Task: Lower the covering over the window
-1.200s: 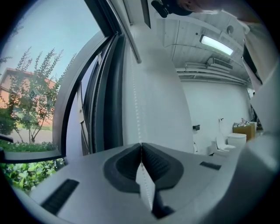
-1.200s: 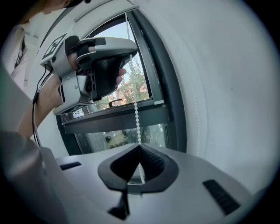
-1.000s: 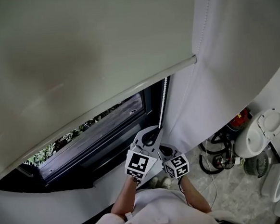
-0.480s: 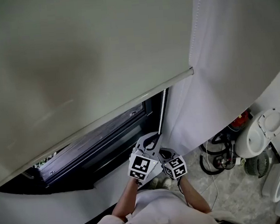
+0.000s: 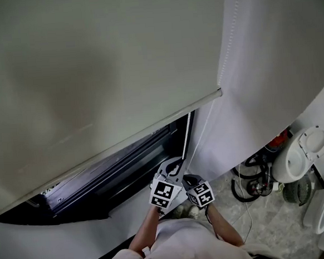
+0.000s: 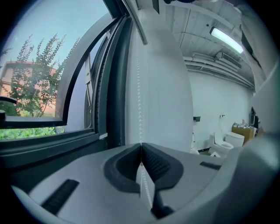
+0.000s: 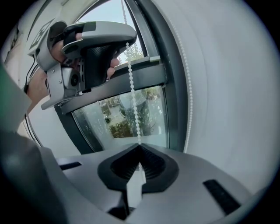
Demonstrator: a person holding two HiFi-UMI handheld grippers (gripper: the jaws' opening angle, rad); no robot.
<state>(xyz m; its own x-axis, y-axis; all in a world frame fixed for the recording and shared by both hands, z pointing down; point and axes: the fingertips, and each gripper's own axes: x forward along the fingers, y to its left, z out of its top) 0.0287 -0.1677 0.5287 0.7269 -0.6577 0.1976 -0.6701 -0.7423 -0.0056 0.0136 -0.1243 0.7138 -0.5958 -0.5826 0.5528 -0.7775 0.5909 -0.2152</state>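
Note:
A pale roller blind covers most of the window; its bottom bar slants across above the dark window frame. A white bead chain hangs at the blind's right end. My left gripper is shut on this chain, which runs straight down into its closed pads. Just below, my right gripper is shut on the same chain. In the right gripper view the left gripper shows above, a hand around it. A second strand hangs free along the frame.
A white curtain hangs right of the window. White toilets, a red canister and coiled hoses stand on the floor at the right. The person's torso is directly below the grippers. Trees show outside.
The blind's bottom bar has come down and less glass shows under it. Both grippers, still on the chain, have sunk slightly.

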